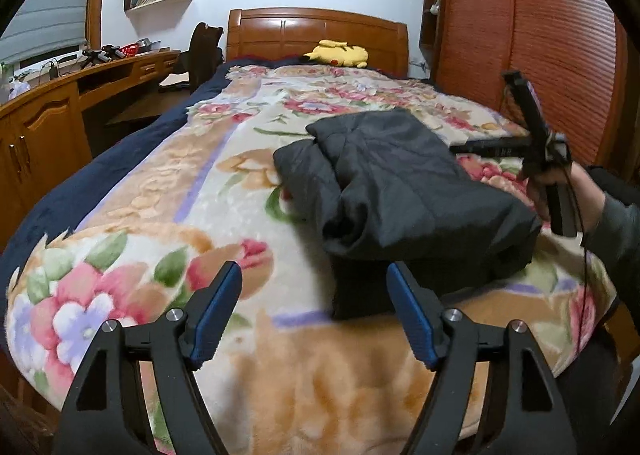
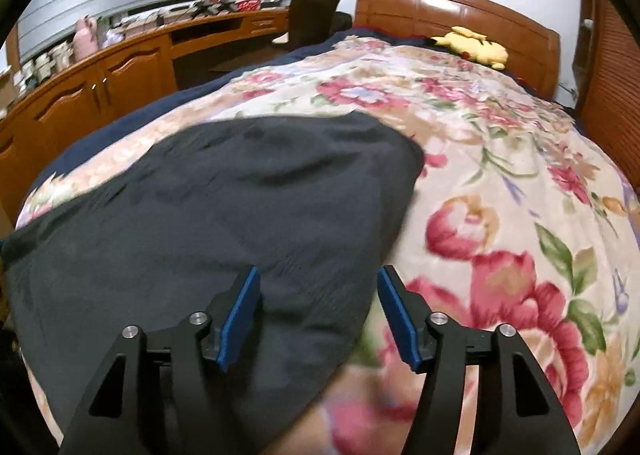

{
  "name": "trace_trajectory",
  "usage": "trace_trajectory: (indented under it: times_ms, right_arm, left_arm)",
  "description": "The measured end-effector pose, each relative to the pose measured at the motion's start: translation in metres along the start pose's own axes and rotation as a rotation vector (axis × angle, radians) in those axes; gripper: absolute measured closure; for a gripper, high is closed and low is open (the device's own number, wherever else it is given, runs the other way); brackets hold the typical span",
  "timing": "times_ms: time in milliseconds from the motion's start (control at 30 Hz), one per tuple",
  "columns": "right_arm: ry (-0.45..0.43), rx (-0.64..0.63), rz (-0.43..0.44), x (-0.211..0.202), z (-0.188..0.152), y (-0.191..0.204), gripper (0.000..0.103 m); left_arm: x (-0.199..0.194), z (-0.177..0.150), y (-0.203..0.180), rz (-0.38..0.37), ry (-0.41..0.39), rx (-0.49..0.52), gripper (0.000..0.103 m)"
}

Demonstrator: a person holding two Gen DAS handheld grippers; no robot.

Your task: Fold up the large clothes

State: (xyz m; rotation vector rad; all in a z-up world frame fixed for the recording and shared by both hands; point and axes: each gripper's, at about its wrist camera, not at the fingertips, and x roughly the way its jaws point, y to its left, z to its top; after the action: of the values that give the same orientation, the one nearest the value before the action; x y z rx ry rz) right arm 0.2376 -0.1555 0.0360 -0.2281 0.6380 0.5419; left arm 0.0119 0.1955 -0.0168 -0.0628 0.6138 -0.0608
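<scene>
No brand, label or writing is legible in either view.

Left to right in the left wrist view: a wooden desk [image 1: 100, 75] runs along the left wall. The bed [image 1: 316, 35] carries a floral blanket [image 1: 168, 191]. A yellow plush [image 1: 338, 53] lies at the head edge. The left gripper [image 1: 314, 279] points down over the blanket's foot edge. Its jaws stand apart, with nothing between the blue pads [image 1: 218, 315]. The folded dark jacket [image 1: 400, 183] lies on the right half of the blanket, near the foot edge. A hand [image 1: 560, 191] at the right edge holds the right gripper's handle just beside the jacket.

In the right wrist view, the jacket [image 2: 224, 215] fills the left half. The right gripper [image 2: 318, 283] points down over the jacket's right edge. Its jaws stand apart; the pads [image 2: 240, 319] do not press the cloth.
</scene>
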Motion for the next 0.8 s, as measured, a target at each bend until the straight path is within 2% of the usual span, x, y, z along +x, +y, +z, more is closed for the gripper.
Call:
trace_trajectory:
  times_ms: [67,167,300,433,700,800]
  right_arm:
    - [-0.04,0.013,-0.025,-0.002,0.003,-0.001,0.028]
    - [-0.055,0.022,-0.03,0.001,0.008,-0.001,0.021]
    - [-0.02,0.014,-0.053,0.02,0.012,-0.001,0.021]
    - [0.012,0.04,-0.022,0.038,0.022,-0.007,0.021]
    - [0.07,0.061,0.005,0.067,0.04,-0.023,0.02]
    - [0.072,0.101,0.002,0.08,0.043,-0.032,0.014]
  left_arm:
    - [0.002,-0.003,0.002,0.005,0.01,-0.002,0.027]
    - [0.007,-0.005,0.007,0.012,0.03,-0.006,0.027]
    - [0.009,-0.005,0.011,0.007,0.036,-0.012,0.027]
    - [0.015,-0.004,0.011,-0.012,0.041,-0.02,0.027]
    - [0.033,-0.001,0.001,-0.094,0.08,-0.004,0.027]
    - [0.041,-0.001,-0.002,-0.116,0.096,-0.004,0.031]
